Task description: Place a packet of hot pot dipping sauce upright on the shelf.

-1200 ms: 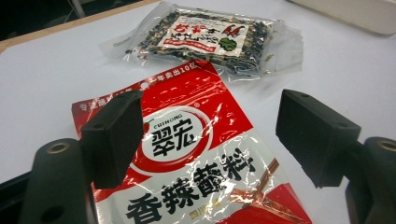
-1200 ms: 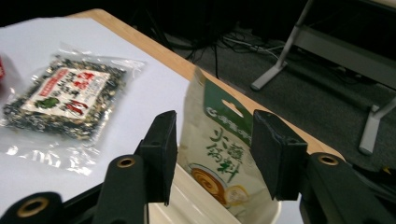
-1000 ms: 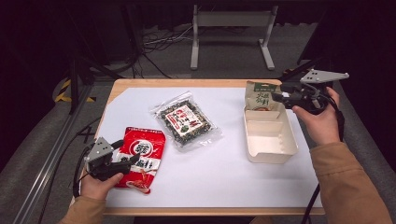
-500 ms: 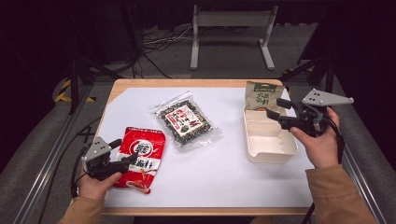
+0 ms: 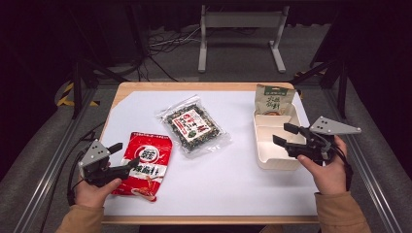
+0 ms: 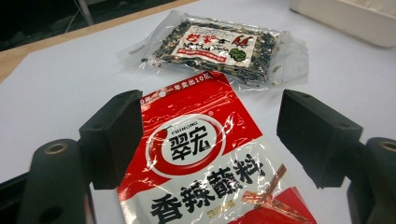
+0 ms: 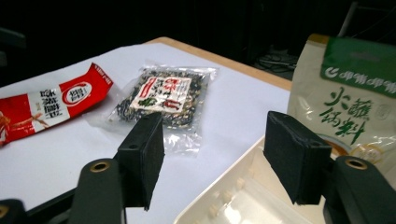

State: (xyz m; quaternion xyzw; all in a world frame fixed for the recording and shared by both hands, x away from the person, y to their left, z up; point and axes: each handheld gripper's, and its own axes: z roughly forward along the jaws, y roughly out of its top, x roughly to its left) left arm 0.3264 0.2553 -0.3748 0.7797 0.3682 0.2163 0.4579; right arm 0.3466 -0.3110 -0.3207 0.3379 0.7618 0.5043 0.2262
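The red packet lies flat on the white sheet of the worktop, at its near left corner. The left hand-held gripper sits low at the packet's left edge – its jaws are apart, one on each side of the packet's top, and the pads do not press it. The left hand holds it from below, forearm coming in from the near edge.

The right hand-held gripper hovers over the cream tray at the right, jaws wide, having just been opening, with nothing between them. The right hand points it leftwards, nearly level. A green-and-beige pouch leans at the tray's far end – a clear bag of dark seeds lies in the middle.
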